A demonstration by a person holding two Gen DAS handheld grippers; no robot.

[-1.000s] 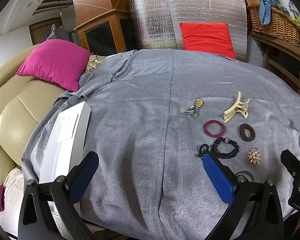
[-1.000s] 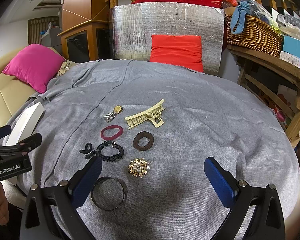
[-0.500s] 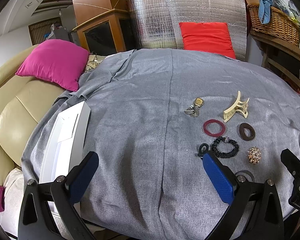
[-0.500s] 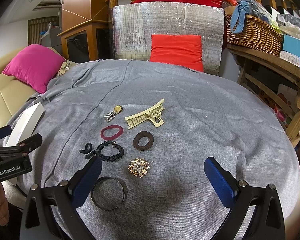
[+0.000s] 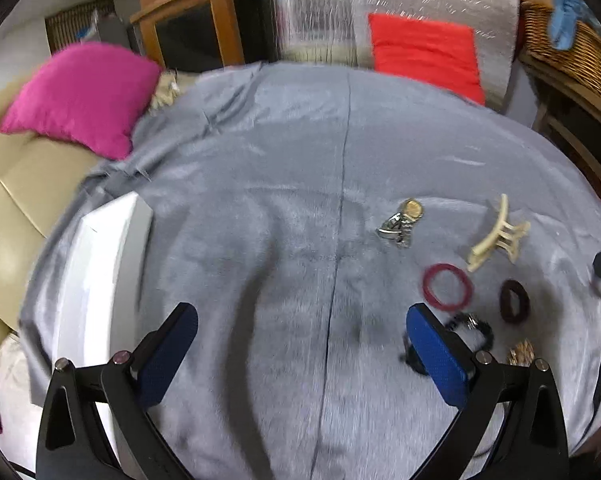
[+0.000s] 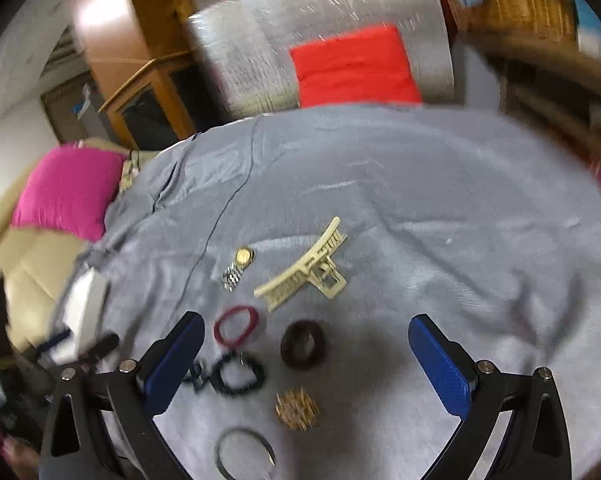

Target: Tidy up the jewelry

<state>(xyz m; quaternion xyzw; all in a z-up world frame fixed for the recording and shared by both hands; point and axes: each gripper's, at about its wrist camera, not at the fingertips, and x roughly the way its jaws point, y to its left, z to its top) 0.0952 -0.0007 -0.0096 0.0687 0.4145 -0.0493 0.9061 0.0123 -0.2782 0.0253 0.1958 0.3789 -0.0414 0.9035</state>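
Jewelry lies on a grey cloth (image 6: 440, 208): a gold watch (image 6: 238, 268), a cream hair claw (image 6: 304, 276), a red ring band (image 6: 236, 326), a brown scrunchie (image 6: 302, 344), a black beaded bracelet (image 6: 236, 374), a gold brooch (image 6: 296, 408) and a dark bangle (image 6: 244, 454). My right gripper (image 6: 306, 364) is open, low over the scrunchie and the brooch. My left gripper (image 5: 300, 354) is open over bare cloth, left of the items; the watch (image 5: 402, 220) and the claw (image 5: 496, 236) show there. A white box (image 5: 96, 280) lies at the cloth's left edge.
A pink cushion (image 5: 80, 96) and a beige sofa (image 5: 12, 200) are on the left. A red cushion (image 6: 352, 66) leans on a silver panel behind the table. A wicker basket (image 5: 572, 52) stands on a wooden shelf at the right.
Both grippers have moved forward and lower over the cloth, with motion blur. The right one has tilted and now sits over the jewelry. Both stay open.
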